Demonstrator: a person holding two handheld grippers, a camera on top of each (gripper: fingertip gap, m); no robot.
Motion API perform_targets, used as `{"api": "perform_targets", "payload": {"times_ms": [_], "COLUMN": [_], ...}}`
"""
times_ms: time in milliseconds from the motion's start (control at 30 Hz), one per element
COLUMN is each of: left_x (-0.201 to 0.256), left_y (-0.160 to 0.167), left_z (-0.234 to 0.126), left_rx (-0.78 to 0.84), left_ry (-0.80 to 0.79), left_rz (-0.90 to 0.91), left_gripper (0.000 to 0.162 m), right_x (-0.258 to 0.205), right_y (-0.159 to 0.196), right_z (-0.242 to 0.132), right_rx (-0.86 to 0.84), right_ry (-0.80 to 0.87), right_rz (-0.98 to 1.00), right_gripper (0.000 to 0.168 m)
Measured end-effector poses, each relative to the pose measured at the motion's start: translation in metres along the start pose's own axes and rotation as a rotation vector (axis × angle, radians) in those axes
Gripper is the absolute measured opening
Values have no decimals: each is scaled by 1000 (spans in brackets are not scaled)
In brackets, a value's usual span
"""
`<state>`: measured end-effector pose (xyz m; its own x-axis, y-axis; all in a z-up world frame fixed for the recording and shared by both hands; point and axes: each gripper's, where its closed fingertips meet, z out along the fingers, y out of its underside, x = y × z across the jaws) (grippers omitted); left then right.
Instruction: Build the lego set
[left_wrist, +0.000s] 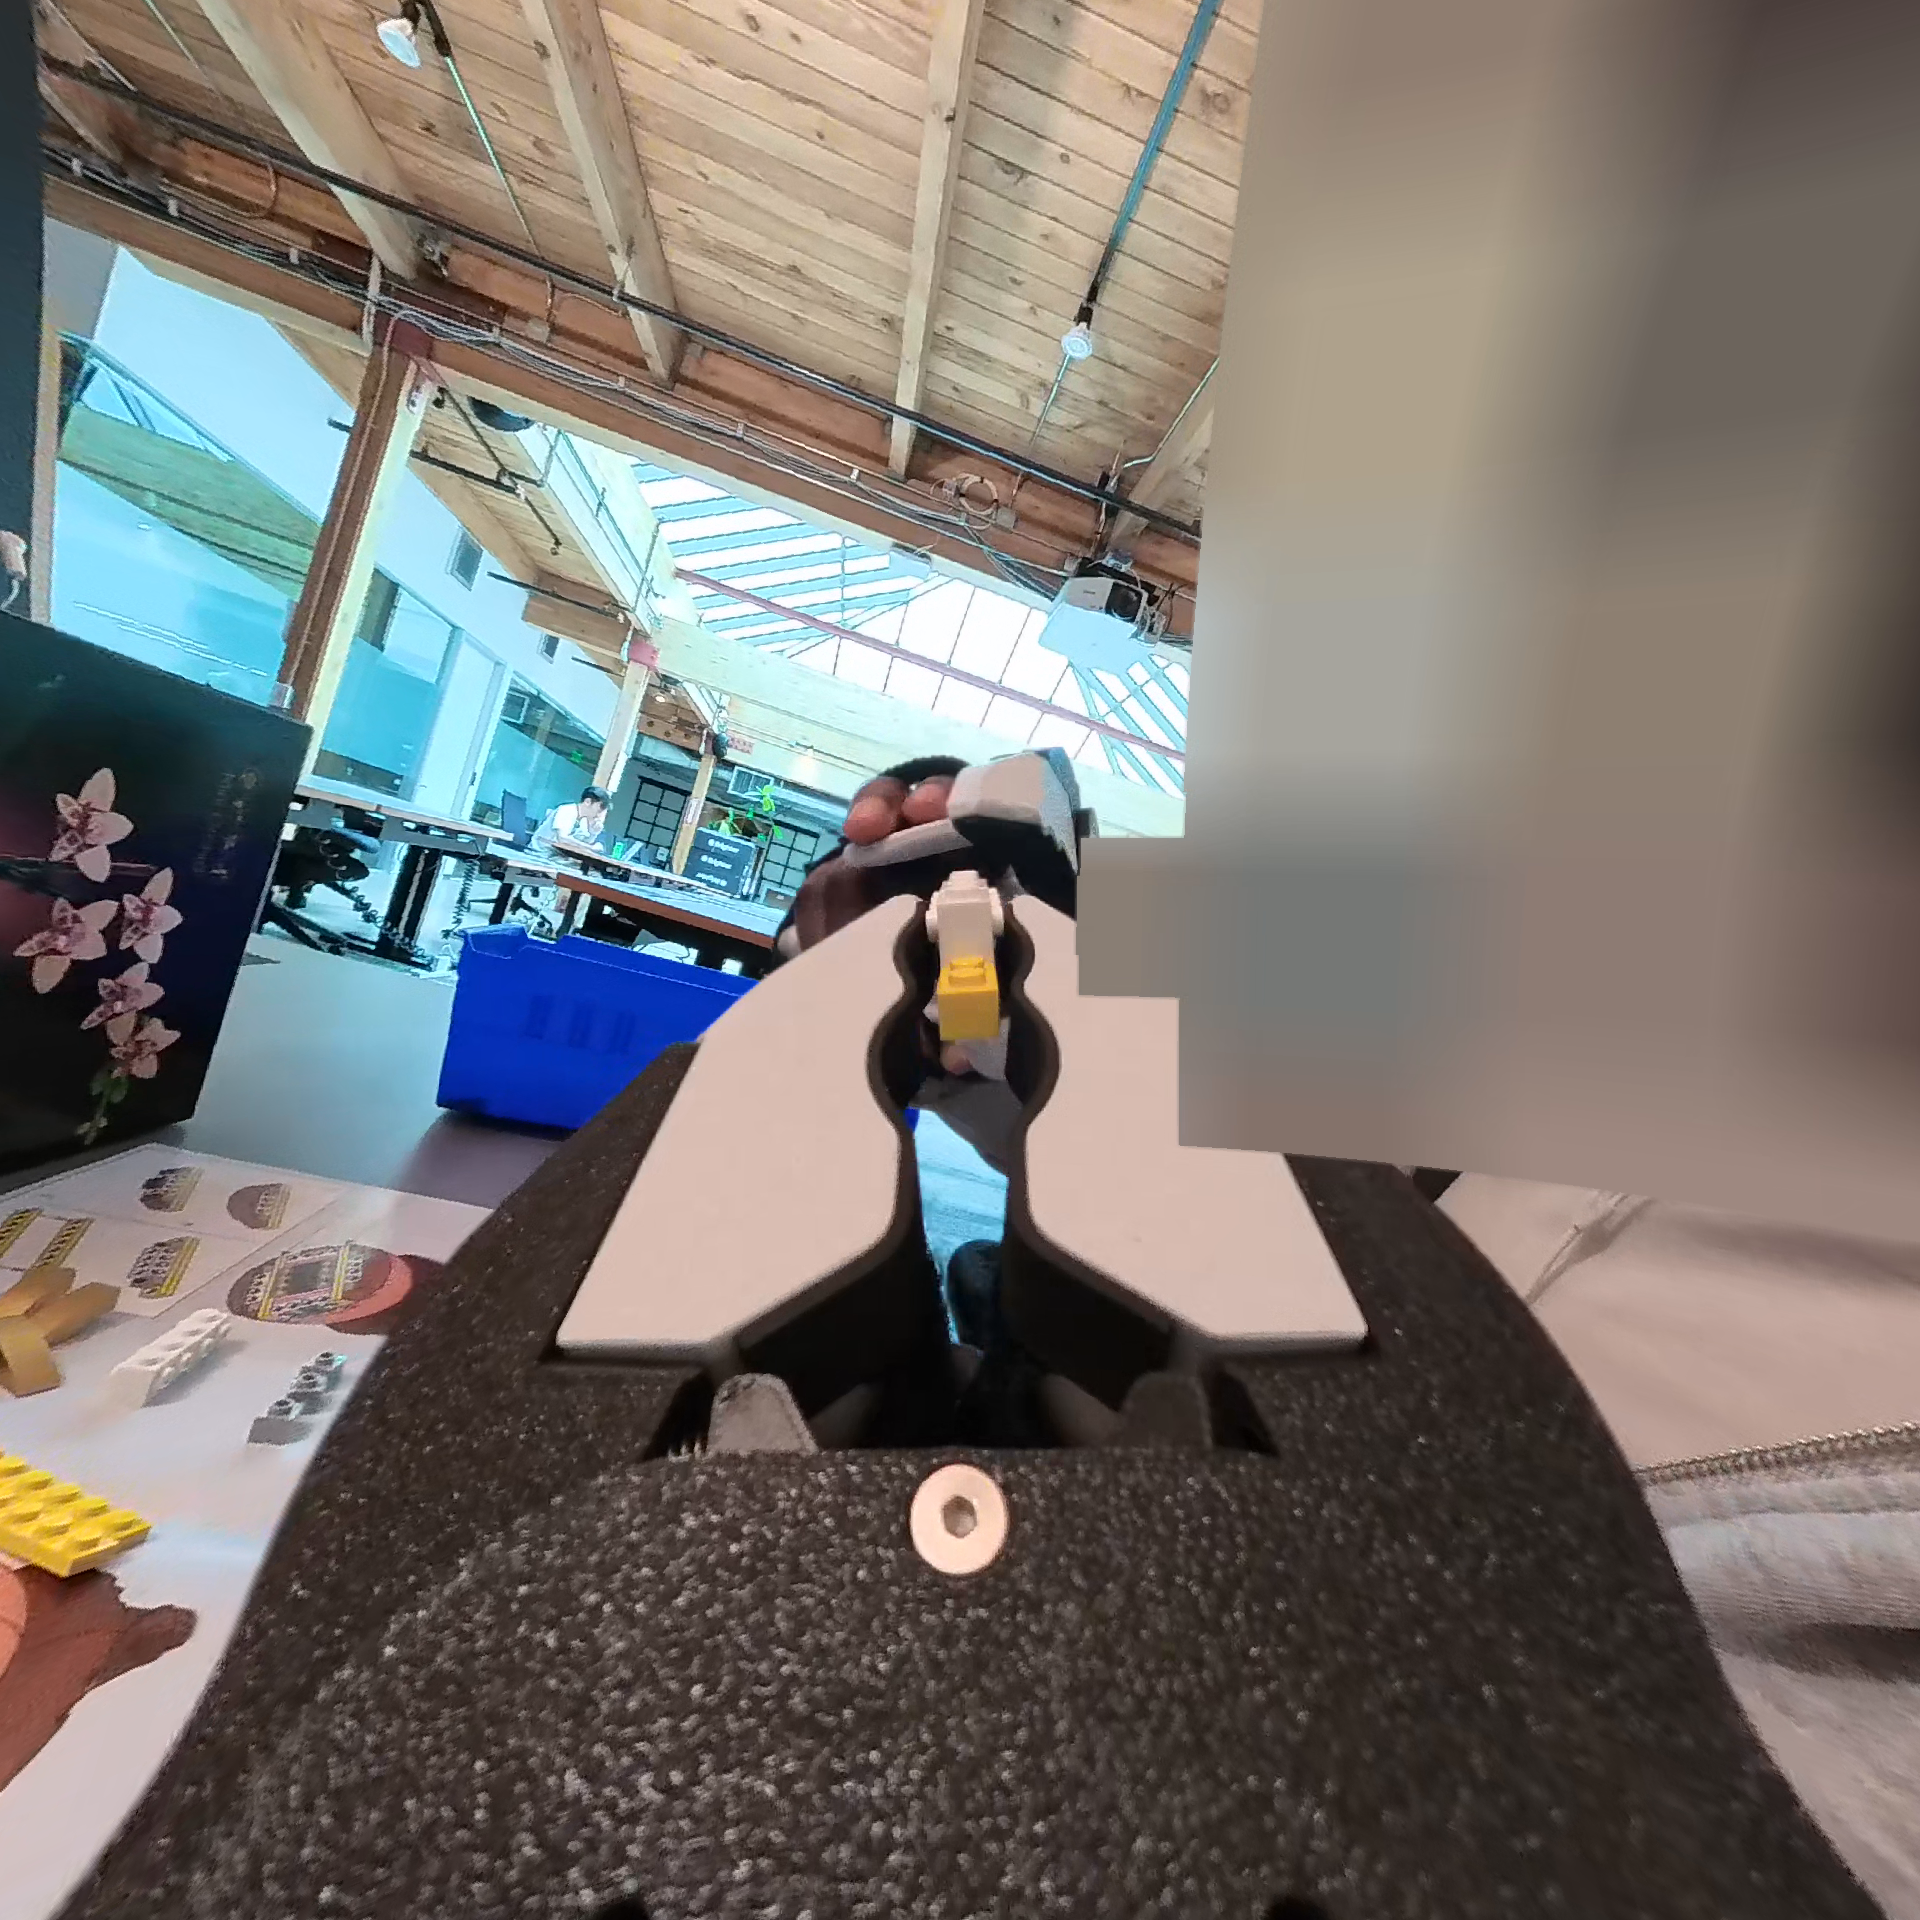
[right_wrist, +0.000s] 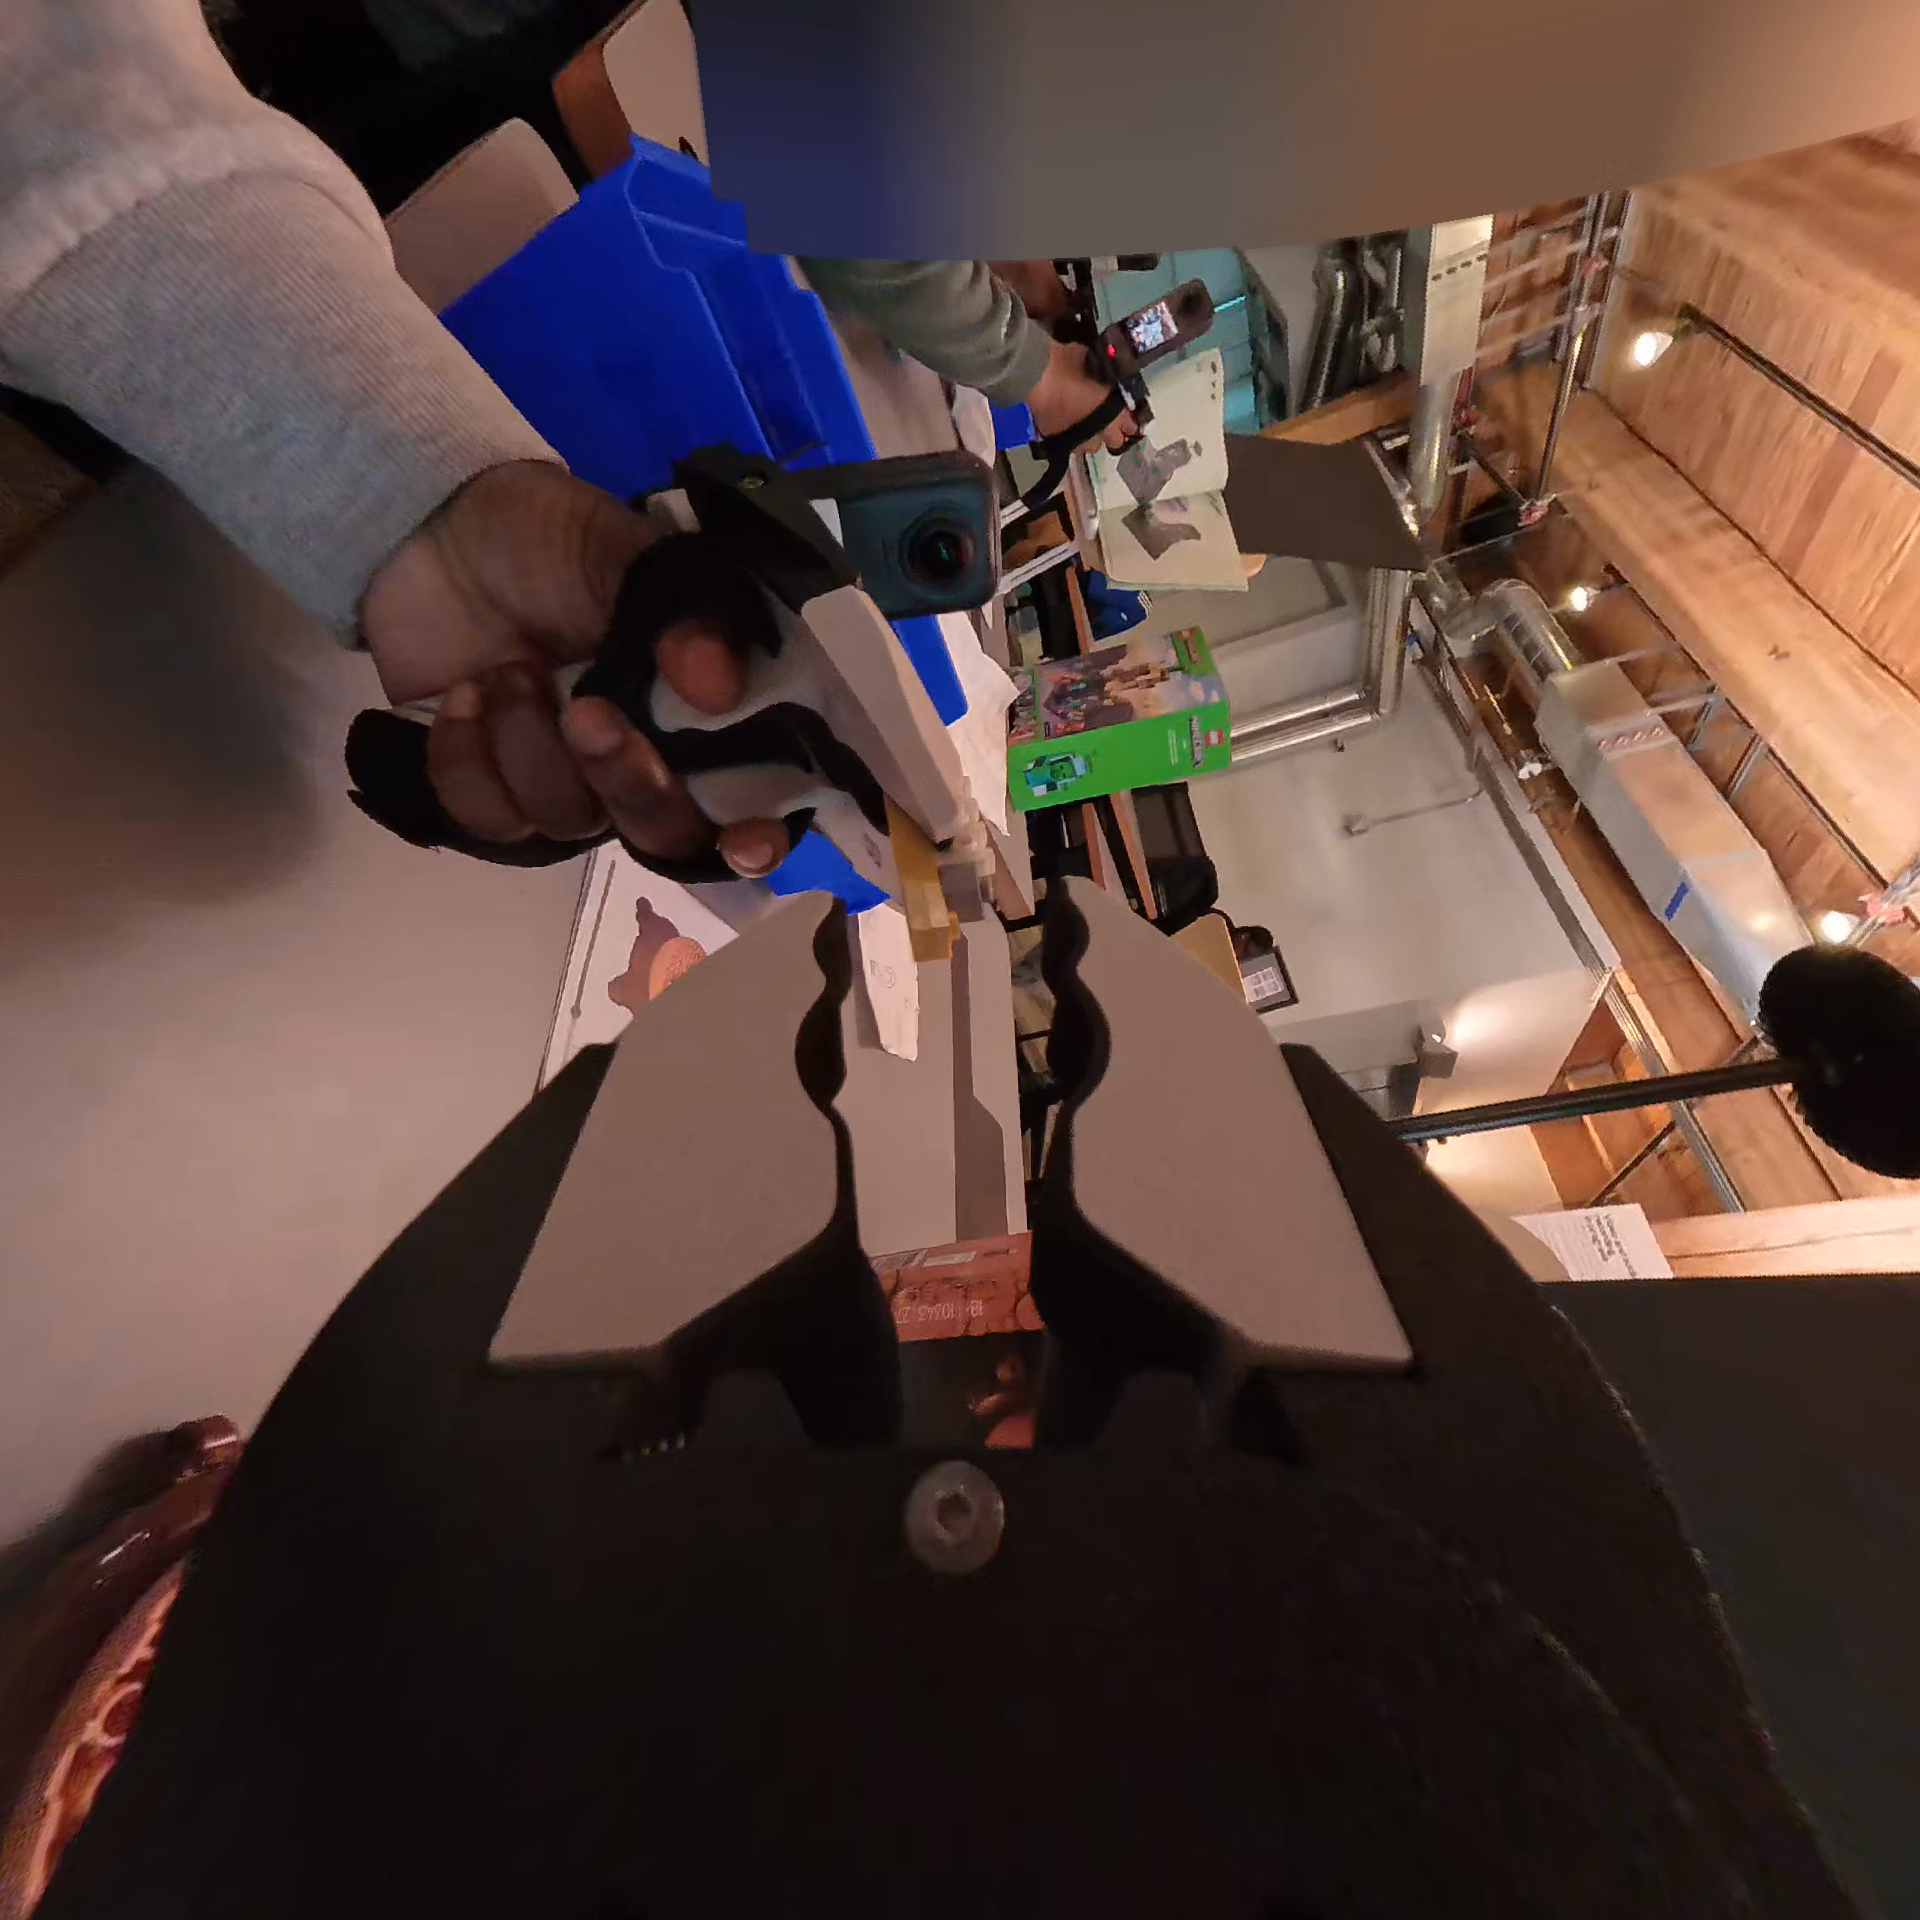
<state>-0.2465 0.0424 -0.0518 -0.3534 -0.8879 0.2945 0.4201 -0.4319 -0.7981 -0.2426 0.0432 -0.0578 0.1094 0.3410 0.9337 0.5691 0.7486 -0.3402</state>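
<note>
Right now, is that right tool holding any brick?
No: the right gripper has its jaws apart around empty space.

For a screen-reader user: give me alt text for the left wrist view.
The left gripper is shut on a small yellow and white brick piece, raised above the table. The right gripper sits just beyond; loose bricks lie on an instruction sheet lower left.

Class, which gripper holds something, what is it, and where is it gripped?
The left gripper pinches a small yellow-and-white brick assembly by its sides, at the fingertips. The right gripper is open, empty.
</note>
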Motion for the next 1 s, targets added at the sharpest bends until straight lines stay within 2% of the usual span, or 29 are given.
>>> {"api": "perform_targets", "payload": {"times_ms": [233, 600, 1000], "left_x": [3, 4, 5], "left_y": [3, 6, 6], "left_z": [1, 5, 8], "left_rx": [-18, -42, -58], "left_ry": [19, 21, 22], "left_rz": [-12, -64, -150], "left_gripper": [10, 10, 11], "right_x": [-2, -5, -3], "right_y": [-1, 2, 3], "right_z": [1, -4, -7], "right_rx": [6, 31, 44], "right_ry": [-21, -109, -98], "right_rz": [-37, 74, 178], "right_gripper": [16, 14, 14]}}
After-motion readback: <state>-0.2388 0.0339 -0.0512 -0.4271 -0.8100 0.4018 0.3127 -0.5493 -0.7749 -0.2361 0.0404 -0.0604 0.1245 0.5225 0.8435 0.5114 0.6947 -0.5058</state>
